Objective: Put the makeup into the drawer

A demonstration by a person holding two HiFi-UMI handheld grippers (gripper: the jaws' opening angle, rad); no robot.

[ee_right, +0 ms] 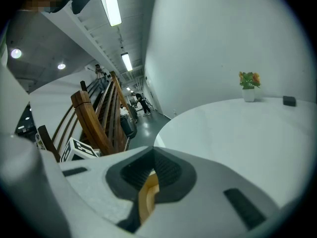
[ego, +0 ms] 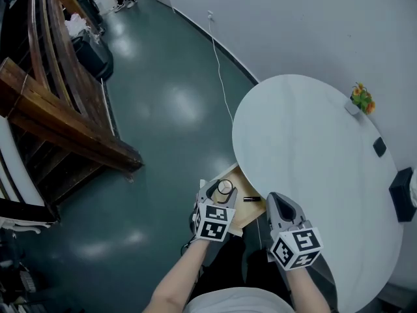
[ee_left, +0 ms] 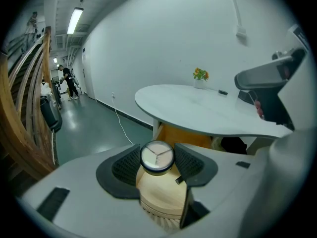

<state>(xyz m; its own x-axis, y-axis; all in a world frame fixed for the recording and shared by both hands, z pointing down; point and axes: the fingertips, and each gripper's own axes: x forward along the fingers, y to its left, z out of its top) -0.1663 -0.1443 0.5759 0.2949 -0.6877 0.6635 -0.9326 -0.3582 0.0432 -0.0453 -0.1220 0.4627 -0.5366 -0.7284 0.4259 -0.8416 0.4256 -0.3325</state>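
Left claw [ee_left: 158, 153] grips a round compact [ee_left: 157, 157] by its rim, just above the open drawer [ego: 242, 215] under the worktop [ego: 306, 162]. The compact is probably light, rigid and slick-sided, so a gentle edge grip suits it. Right claw [ee_right: 152, 165] is closed and empty beside the drawer.

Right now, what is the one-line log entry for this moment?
left gripper: shut on round compact | compact: above open drawer | drawer: small black stick inside | right gripper: shut, empty
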